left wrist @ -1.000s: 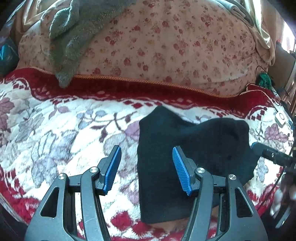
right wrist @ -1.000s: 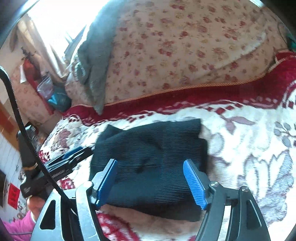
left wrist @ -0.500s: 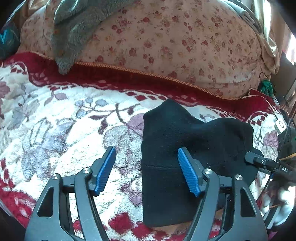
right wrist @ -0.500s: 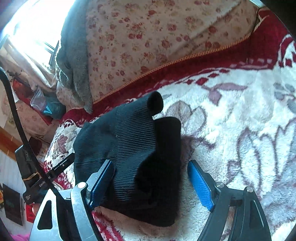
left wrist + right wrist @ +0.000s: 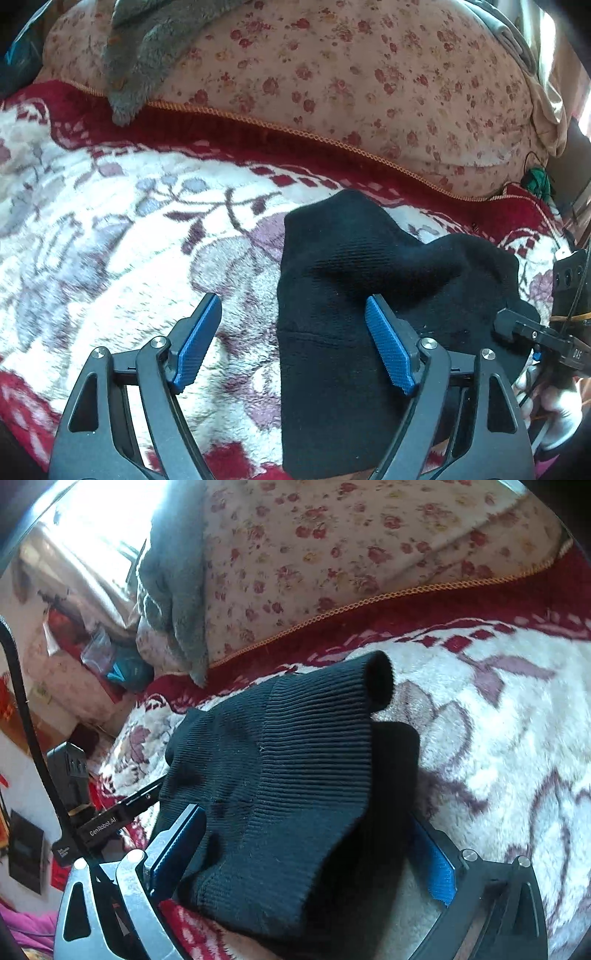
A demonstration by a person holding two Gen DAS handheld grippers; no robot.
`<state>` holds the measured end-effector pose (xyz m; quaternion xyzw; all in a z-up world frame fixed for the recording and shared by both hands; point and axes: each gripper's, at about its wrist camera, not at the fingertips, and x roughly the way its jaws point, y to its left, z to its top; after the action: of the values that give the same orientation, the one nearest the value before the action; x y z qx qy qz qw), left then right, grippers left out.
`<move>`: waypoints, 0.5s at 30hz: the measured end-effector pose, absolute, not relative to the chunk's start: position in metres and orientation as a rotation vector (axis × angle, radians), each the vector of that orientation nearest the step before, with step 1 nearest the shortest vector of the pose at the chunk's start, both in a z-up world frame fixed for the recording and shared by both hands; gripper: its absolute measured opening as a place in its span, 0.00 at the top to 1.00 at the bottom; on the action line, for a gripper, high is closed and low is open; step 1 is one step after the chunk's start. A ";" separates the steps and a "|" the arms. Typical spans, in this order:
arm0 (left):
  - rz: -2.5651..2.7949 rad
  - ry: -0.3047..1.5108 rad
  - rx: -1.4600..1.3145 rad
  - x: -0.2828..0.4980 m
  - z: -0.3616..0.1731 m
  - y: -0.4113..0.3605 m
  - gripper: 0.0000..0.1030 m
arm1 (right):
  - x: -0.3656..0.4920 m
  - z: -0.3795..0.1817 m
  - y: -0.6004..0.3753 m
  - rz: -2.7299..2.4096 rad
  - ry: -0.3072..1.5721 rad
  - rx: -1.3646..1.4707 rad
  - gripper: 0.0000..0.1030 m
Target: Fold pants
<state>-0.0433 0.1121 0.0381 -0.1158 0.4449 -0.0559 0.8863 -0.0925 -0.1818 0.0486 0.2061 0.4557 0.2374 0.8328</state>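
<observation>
The black ribbed knit pants [image 5: 354, 295] lie folded in a bundle on the bed's cream-and-red floral plush blanket [image 5: 122, 236], near its right end. The left gripper [image 5: 293, 341] hovers wide open at their left edge, holding nothing. The right gripper [image 5: 306, 853] spreads wide around the raised right fold, not clamped. A rose-print quilt [image 5: 332, 74] lies beyond.

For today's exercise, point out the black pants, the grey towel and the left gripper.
black pants [image 5: 332, 354], left wrist view, flat knit panel.
grey towel [image 5: 144, 74], left wrist view, hanging fluffy end.
left gripper [image 5: 291, 343], left wrist view, midway between its open blue fingertips.
</observation>
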 end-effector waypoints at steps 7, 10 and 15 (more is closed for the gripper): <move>-0.219 0.905 -0.312 -0.048 0.033 0.114 0.57 | -0.097 0.046 -0.193 0.472 0.905 0.480 0.26; -0.210 0.872 -0.240 -0.054 0.040 0.103 0.63 | -0.099 0.046 -0.197 0.478 0.906 0.507 0.31; -0.248 0.897 -0.358 -0.050 0.045 0.122 0.75 | -0.104 0.054 -0.198 0.479 0.885 0.531 0.40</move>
<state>-0.0500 0.1217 0.0446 -0.1719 0.4301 -0.1190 0.8782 -0.1042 -0.1977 0.0539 0.2513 0.4188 0.2270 0.8426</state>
